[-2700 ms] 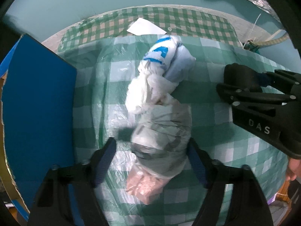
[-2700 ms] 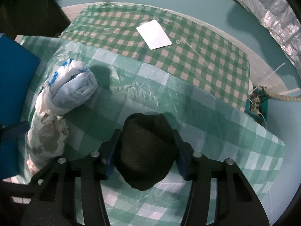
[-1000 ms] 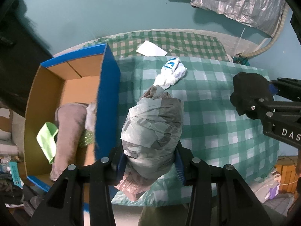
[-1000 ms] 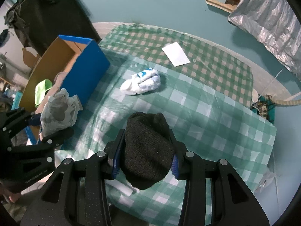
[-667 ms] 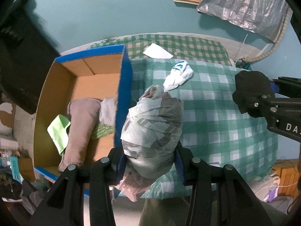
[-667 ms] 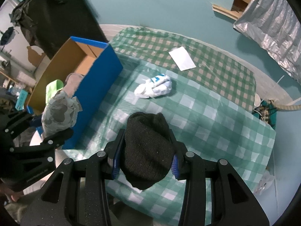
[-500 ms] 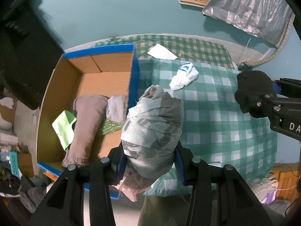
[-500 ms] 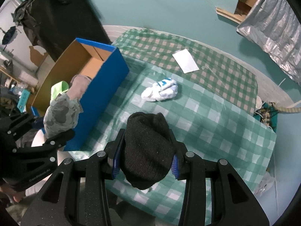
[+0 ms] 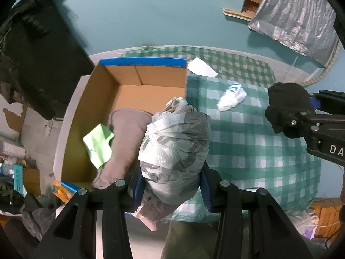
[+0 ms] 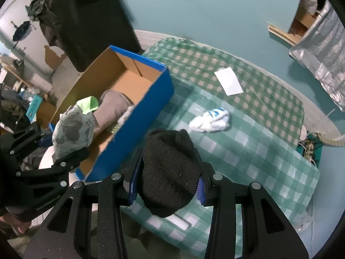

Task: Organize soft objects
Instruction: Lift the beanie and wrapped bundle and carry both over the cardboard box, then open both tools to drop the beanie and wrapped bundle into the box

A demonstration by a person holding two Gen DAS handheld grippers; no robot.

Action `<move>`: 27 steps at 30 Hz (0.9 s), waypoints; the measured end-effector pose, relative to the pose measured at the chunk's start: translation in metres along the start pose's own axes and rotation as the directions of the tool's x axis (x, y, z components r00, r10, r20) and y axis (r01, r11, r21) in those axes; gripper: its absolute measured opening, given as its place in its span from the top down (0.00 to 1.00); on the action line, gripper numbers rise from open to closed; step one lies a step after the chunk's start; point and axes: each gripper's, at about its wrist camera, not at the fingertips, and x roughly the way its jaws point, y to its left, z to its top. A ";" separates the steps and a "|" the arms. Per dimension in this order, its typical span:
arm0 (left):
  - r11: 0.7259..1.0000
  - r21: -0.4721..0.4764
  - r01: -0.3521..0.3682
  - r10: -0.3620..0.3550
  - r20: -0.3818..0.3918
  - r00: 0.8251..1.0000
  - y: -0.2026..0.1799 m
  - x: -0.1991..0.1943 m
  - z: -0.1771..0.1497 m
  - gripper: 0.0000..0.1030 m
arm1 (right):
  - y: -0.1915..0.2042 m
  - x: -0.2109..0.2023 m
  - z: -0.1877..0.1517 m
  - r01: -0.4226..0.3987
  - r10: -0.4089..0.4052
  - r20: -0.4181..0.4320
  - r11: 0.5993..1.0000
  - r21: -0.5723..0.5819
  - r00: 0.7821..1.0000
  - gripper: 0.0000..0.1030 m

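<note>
My left gripper [image 9: 171,188] is shut on a grey plastic-wrapped bundle [image 9: 174,151] and holds it high, over the near right edge of the blue cardboard box [image 9: 142,61]. That bundle also shows in the right wrist view [image 10: 72,131]. My right gripper [image 10: 165,186] is shut on a black knit hat [image 10: 168,170] above the green checked table; the hat also shows in the left wrist view [image 9: 287,108]. A white and blue cloth roll [image 10: 212,120] lies on the table [image 10: 269,155]. The box [image 10: 148,108] holds a mauve cushion [image 9: 125,142] and a lime green cloth [image 9: 98,144].
A white paper card [image 10: 228,84] lies on the far part of the table. A dark cabinet with draped clothes [image 10: 86,21] stands behind the box. A silver foil sheet [image 9: 295,21] hangs at the far right. Clutter lies on the floor at the left [image 9: 13,179].
Both grippers have risen with their loads. The left gripper has carried the bundle leftward from the table to over the box. The box now shows open from above.
</note>
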 end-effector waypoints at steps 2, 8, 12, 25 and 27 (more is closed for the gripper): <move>1.000 -0.018 -0.005 0.005 -0.008 1.000 0.009 0.003 0.000 0.57 | 0.006 0.004 0.005 -0.008 0.008 -0.002 1.000 -0.015 1.000 0.61; 0.997 -0.064 -0.030 0.028 -0.022 0.999 0.032 0.008 -0.004 0.57 | 0.028 0.015 0.019 -0.026 0.026 -0.011 0.998 -0.056 1.000 0.61; 0.995 -0.095 -0.040 0.037 -0.033 0.999 0.047 0.011 -0.007 0.57 | 0.043 0.023 0.027 -0.040 0.039 -0.018 0.995 -0.088 0.999 0.61; 0.982 -0.171 -0.079 0.071 -0.052 0.996 0.088 0.021 -0.013 0.57 | 0.092 0.054 0.054 -0.083 0.072 -0.062 0.979 -0.188 0.995 0.61; 0.981 -0.177 -0.081 0.072 -0.060 0.996 0.092 0.025 -0.013 0.57 | 0.096 0.059 0.056 -0.083 0.071 -0.071 0.977 -0.197 0.995 0.61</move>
